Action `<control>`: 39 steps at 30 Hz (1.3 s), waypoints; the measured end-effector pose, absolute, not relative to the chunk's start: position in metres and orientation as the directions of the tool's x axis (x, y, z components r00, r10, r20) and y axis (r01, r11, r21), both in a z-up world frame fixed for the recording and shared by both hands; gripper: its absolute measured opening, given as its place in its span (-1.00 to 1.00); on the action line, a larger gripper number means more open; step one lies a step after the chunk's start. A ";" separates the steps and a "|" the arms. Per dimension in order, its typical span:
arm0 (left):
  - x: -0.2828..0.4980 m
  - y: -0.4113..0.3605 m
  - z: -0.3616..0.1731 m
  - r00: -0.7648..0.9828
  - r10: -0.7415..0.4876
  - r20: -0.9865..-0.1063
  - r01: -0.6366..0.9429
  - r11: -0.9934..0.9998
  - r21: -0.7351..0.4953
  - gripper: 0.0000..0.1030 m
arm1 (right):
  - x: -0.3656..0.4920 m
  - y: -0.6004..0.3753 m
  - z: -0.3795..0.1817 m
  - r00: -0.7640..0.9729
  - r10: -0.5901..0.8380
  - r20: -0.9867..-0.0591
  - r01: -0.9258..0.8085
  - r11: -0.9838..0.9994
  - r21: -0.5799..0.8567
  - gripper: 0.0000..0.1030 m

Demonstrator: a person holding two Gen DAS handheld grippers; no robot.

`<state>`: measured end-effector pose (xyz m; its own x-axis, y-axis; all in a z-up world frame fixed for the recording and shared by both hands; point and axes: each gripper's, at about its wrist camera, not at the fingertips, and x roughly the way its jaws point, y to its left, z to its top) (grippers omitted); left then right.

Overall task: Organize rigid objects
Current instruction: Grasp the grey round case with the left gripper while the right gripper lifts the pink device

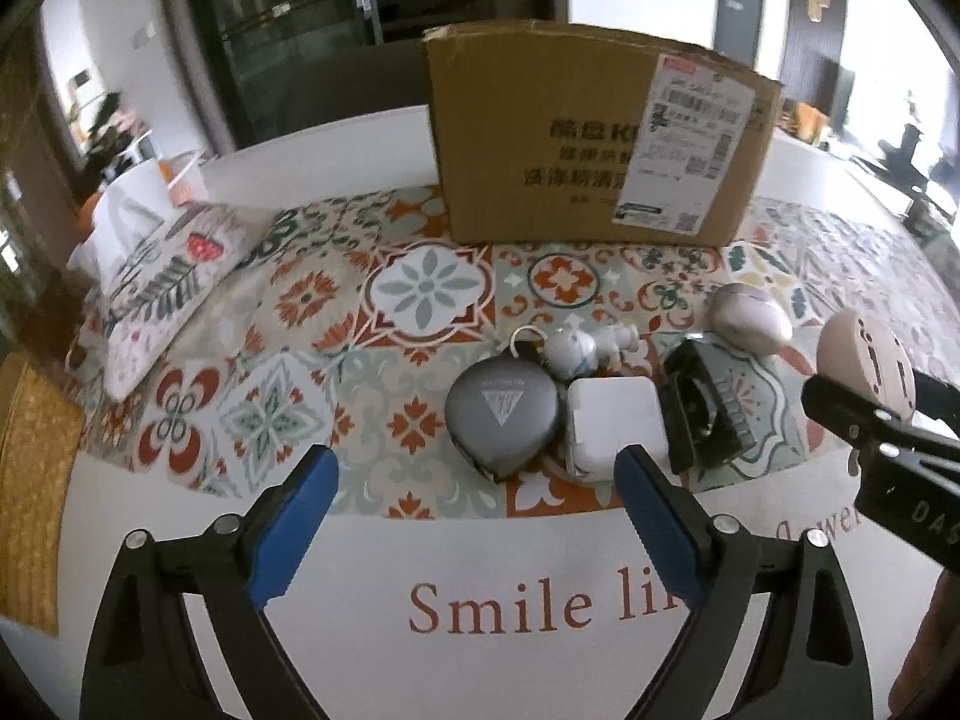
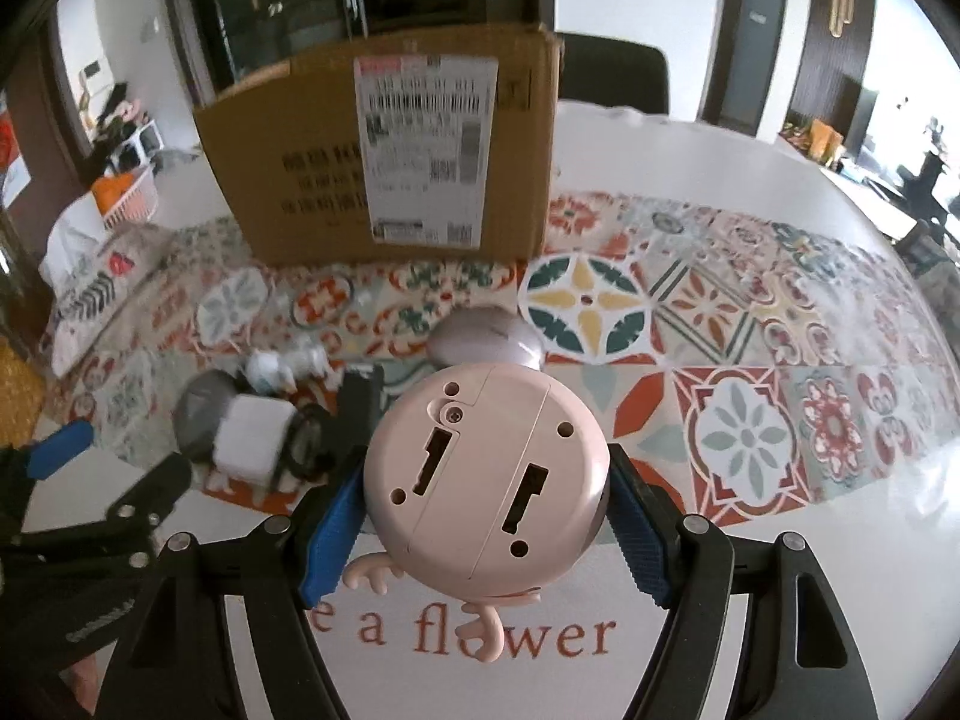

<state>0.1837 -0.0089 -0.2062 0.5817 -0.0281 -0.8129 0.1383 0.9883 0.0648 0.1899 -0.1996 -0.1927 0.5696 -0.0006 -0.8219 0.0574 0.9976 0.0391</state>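
Observation:
My right gripper [image 2: 486, 516] is shut on a pink round toy [image 2: 486, 474], its flat underside facing the camera, held above the table; the toy also shows in the left wrist view [image 1: 870, 360]. My left gripper [image 1: 474, 480] is open and empty, just in front of a grey tape measure [image 1: 504, 408] and a white charger [image 1: 615, 426]. Beside them lie a black clip-like part [image 1: 702, 414], a small white figurine [image 1: 576, 348] and a mauve egg-shaped object [image 1: 750, 315]. A cardboard box [image 1: 594, 138] stands behind them.
A patterned tile-print mat [image 1: 420, 300] covers the white table [image 1: 480, 570]. A floral pouch [image 1: 162, 282] lies at the left with a white basket [image 1: 180, 177] behind it. A dark chair [image 2: 612, 69] stands behind the box.

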 end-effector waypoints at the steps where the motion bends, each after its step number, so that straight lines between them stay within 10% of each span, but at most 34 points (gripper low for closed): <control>1: 0.185 -0.008 -0.206 0.586 -0.041 -0.810 0.162 0.985 0.067 0.78 | 0.188 -0.197 -0.190 0.574 0.001 -0.819 0.069 0.996 0.049 0.45; 39: 0.219 -0.008 -0.253 0.569 -0.218 -0.793 0.457 0.885 0.084 0.08 | 0.178 -0.165 -0.210 0.578 -0.140 -0.804 0.253 0.967 0.014 0.45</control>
<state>0.2191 -0.0083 -0.2534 0.5689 -0.2184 -0.7929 0.4573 0.8853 0.0842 0.1781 -0.1645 -0.2102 0.5783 -0.1395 -0.8038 0.2528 0.9674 0.0140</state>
